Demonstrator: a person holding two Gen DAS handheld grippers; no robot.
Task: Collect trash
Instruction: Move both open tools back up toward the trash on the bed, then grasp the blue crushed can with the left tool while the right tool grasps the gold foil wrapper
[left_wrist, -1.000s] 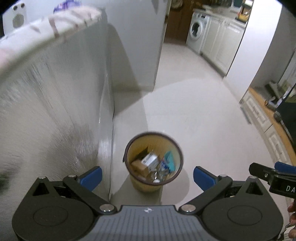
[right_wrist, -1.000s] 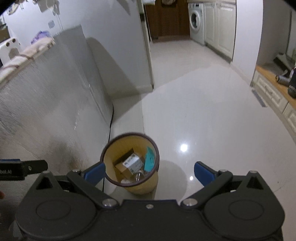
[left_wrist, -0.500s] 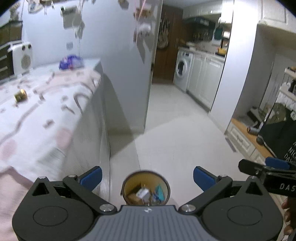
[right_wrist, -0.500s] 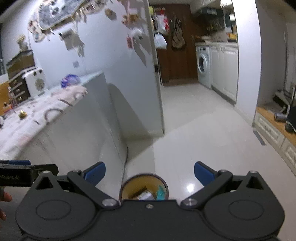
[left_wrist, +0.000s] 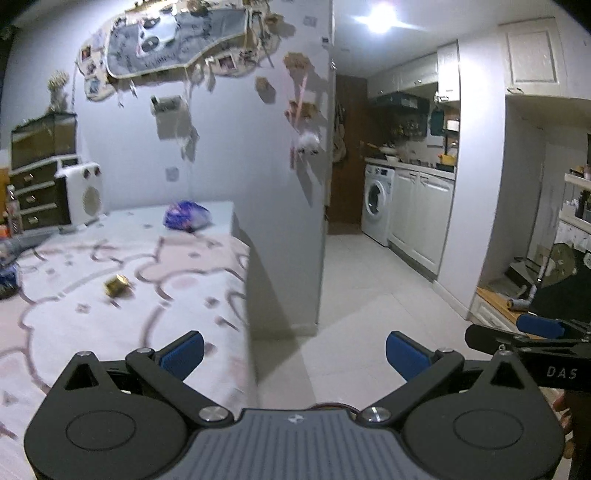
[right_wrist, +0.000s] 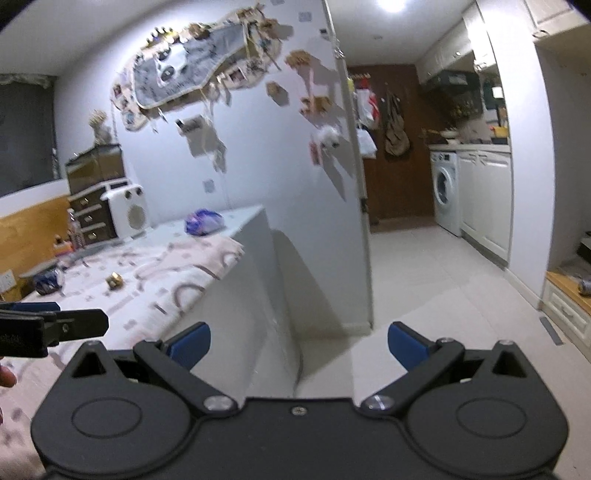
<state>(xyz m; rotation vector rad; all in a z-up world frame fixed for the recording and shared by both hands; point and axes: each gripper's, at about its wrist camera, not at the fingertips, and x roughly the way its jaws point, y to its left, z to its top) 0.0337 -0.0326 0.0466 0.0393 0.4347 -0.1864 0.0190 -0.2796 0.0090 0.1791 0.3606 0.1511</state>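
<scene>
My left gripper (left_wrist: 294, 354) is open and empty, held above the table's right edge. My right gripper (right_wrist: 298, 347) is open and empty, beside it to the right. On the table with the pink patterned cloth (left_wrist: 110, 317) lie a small gold crumpled piece (left_wrist: 116, 285), also in the right wrist view (right_wrist: 114, 280), and a purple-blue plastic bag (left_wrist: 186, 220) at the far end, also in the right wrist view (right_wrist: 204, 221). Only a sliver of the trash bin's rim (left_wrist: 332, 406) shows under the left gripper's body.
A white heater (left_wrist: 79, 192) and dark drawers (left_wrist: 33, 192) stand beyond the table. A blue packet (right_wrist: 46, 280) lies at the table's left. A decorated wall (left_wrist: 229, 140) ends at a corner; the tiled floor (left_wrist: 369, 295) leads to a washing machine (left_wrist: 376, 203) and white cabinets.
Both grippers have lifted and tilted up from over the trash bin. The bin has dropped out of view and the table top and room have come into view.
</scene>
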